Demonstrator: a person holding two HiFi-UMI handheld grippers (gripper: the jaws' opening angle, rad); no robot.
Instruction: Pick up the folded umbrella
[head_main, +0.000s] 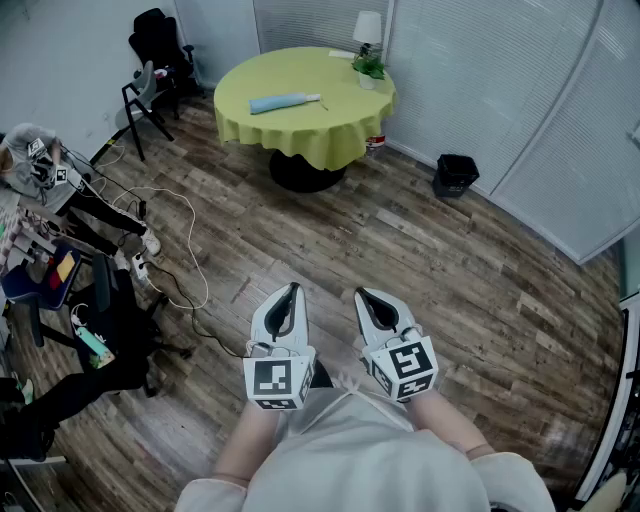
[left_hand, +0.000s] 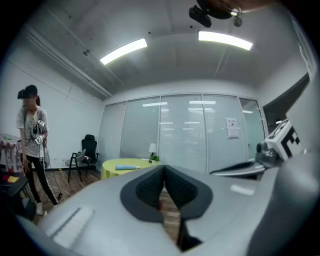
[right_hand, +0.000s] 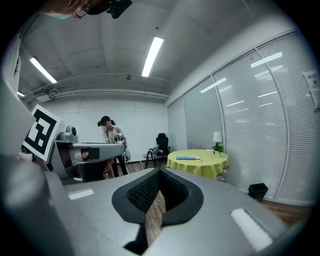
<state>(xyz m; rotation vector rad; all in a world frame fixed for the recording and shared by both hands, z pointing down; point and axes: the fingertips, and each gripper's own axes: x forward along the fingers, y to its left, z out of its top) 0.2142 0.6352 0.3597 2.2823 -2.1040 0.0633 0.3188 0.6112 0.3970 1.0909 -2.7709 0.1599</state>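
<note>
The folded umbrella is light blue and lies on the round table with a yellow-green cloth at the far end of the room. It also shows small and distant in the left gripper view as the umbrella, and in the right gripper view as the umbrella. My left gripper and right gripper are held side by side close to my body, far from the table, both pointing toward it. The jaws of the left gripper and the right gripper are shut with nothing in them.
A lamp and small potted plant stand on the table's far edge. A black bin sits on the wooden floor to the right. Chairs, cables and gear crowd the left side, where a person stands. Glass walls with blinds close the room.
</note>
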